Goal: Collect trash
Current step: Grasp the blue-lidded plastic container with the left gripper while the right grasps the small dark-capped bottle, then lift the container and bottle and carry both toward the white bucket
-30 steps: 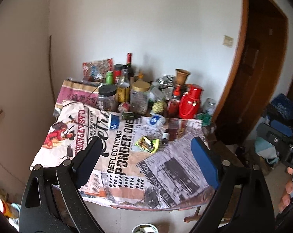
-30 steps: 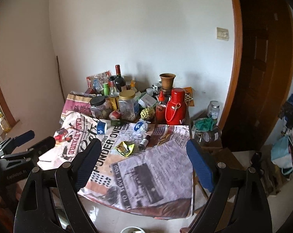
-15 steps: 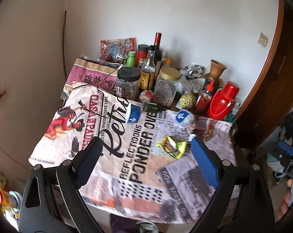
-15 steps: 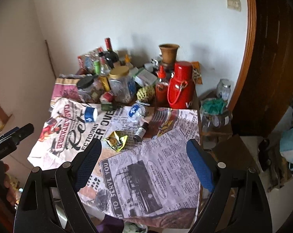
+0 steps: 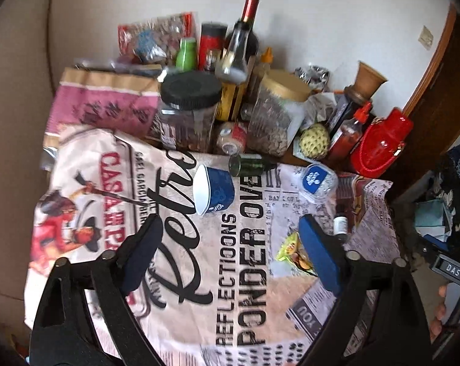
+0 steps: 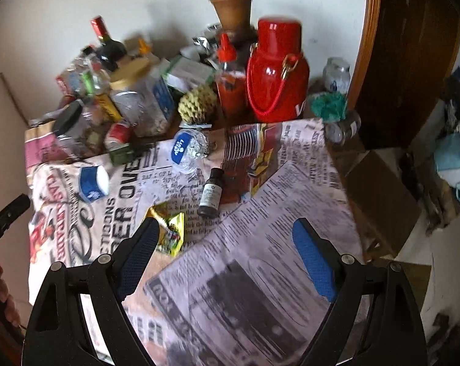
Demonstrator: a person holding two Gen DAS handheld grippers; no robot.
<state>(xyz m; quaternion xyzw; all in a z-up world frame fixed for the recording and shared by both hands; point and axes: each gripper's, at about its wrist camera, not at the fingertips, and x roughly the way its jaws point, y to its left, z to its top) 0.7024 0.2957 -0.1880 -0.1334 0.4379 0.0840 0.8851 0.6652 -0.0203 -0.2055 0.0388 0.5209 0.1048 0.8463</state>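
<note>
I get soft, even daylight in both views, bright on the white wall [image 5: 321, 15] and dimmer toward the dark wooden door [image 6: 413, 61] at the right. On that wall, faint shadows fall behind the wine bottle [image 6: 107, 45] and clay pot [image 6: 231, 10]. A small glare spot sits on the red flask [image 6: 275, 70]. The right wrist view is smeared with motion blur, worst on the tablecloth [image 6: 245, 274] print near its front edge; the left is sharper. Fisheye bending and black vignetting crowd every corner.
</note>
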